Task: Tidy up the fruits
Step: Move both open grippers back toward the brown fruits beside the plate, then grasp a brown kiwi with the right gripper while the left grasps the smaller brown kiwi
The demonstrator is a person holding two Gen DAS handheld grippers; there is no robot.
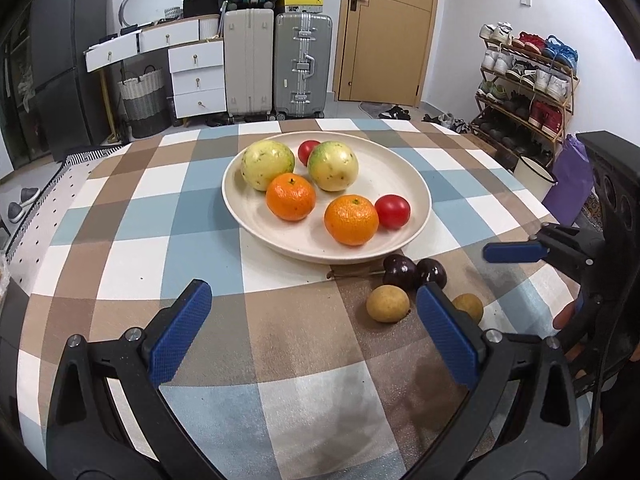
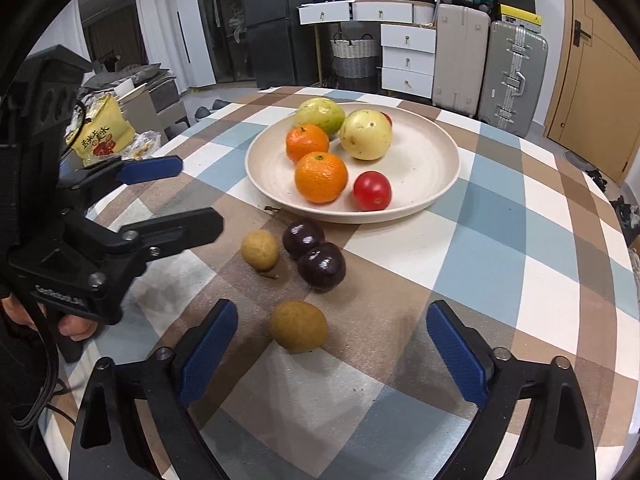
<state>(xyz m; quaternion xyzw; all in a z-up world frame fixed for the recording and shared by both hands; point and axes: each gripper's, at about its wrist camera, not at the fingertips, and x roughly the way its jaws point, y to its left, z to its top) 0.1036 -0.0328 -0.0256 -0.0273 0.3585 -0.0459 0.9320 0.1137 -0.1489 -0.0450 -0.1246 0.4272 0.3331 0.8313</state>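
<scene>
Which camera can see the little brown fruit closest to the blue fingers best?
The right wrist view: the near brown fruit lies whole and unblocked on the tablecloth. In the left wrist view it is partly hidden behind the left gripper's finger.

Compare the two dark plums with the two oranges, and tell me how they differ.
The plums are dark purple and glossy; the oranges are bright orange and dull-skinned. The plums lie on the tablecloth, just outside the plate; the oranges sit in it. The plums look smaller and touch each other. Both pairs are round, and neither gripper holds them.
</scene>
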